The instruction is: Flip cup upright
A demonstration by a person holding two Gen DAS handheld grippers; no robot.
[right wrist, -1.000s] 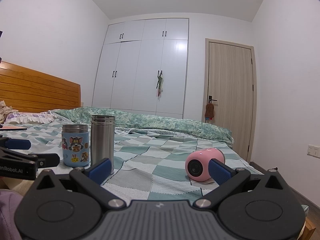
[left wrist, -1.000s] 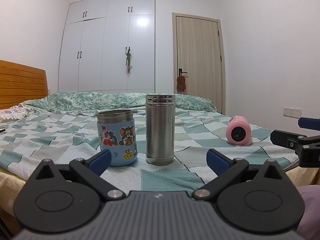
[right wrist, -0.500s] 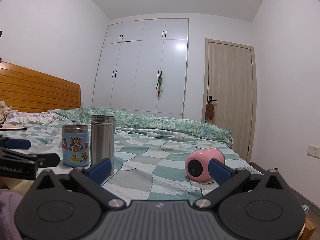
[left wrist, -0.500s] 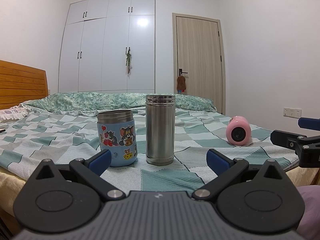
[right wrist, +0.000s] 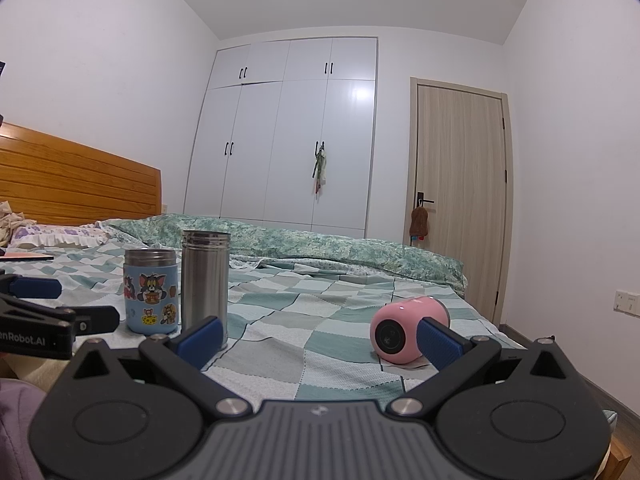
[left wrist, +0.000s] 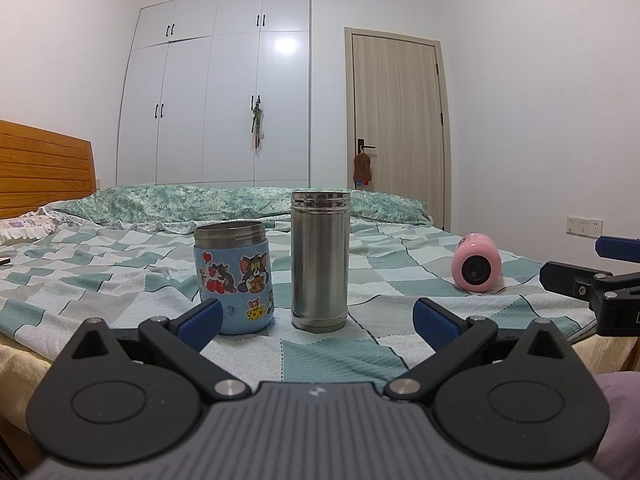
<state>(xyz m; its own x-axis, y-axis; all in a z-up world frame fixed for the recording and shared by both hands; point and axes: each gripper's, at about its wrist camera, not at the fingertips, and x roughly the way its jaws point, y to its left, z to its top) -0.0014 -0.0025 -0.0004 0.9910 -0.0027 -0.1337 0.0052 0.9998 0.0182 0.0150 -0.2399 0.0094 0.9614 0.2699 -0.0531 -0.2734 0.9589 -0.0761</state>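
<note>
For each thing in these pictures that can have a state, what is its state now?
pink cup: lying on its side on the bed, not held
blue cartoon cup: upright
steel flask: upright
left claw: open, holding nothing
right claw: open, holding nothing
room door: closed
wardrobe doors: closed

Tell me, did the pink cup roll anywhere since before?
No. The pink cup lies on its side on the same checked squares of the bedspread, unmoved.
</note>
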